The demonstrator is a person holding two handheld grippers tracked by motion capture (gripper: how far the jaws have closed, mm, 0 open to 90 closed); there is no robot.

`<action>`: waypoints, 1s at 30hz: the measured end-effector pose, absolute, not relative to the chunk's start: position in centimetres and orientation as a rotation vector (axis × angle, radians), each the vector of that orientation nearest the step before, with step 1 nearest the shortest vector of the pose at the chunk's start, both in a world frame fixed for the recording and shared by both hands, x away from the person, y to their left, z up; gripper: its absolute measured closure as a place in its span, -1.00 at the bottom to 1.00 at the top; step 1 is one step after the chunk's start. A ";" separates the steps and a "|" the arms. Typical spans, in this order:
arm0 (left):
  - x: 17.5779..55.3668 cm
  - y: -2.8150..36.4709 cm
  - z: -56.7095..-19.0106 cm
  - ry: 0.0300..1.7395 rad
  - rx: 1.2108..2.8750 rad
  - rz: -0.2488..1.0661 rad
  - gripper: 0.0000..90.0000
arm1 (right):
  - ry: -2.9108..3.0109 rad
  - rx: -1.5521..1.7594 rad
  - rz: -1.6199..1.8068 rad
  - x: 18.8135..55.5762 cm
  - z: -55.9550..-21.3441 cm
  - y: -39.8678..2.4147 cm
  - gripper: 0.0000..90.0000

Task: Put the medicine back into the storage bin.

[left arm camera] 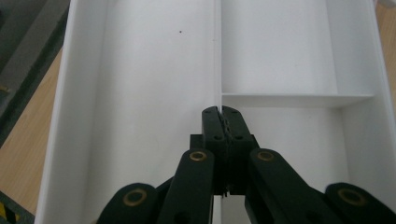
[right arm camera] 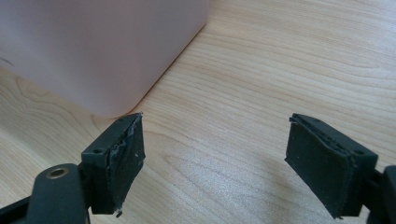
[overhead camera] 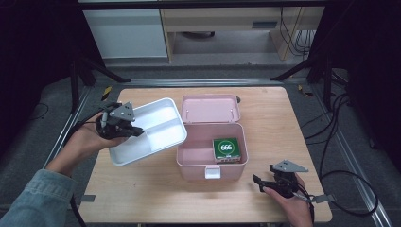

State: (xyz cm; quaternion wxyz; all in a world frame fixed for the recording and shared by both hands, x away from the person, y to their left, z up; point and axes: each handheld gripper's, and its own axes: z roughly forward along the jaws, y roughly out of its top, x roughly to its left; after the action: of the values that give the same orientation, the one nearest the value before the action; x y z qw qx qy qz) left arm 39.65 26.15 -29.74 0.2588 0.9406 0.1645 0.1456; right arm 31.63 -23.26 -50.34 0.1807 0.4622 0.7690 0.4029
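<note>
The left gripper (overhead camera: 124,126) has its jaws pinched on the middle divider of the white tray (overhead camera: 165,111), apparently held tilted left of the open pink box (overhead camera: 189,163), long axis slanting away. The right gripper (overhead camera: 265,182) rests spread by the box's near right corner.

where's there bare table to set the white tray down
The left gripper is shut on the white tray's divider, held tilted at the table's left. Free patches: the front left corner before the pink box, and the right strip between the box and table edge. The front right holds the open right gripper.
</note>
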 end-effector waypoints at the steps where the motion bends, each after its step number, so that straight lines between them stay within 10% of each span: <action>1: 39.6 26.2 -29.7 0.446 2.549 0.395 0.99 | 2.172 1.303 1.137 31.6 -50.3 -23.2 -0.57; 30: 44.7 13.2 -29.3 0.172 2.609 0.282 0.99 | 2.177 1.290 1.139 31.6 -50.2 -23.2 -0.56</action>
State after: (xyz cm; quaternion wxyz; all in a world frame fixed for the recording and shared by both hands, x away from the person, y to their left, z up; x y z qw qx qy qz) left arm 44.71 13.22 -29.35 0.2530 0.9598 0.0632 0.1036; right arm 31.63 -23.20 -50.19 0.1823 0.4570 0.7713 0.4037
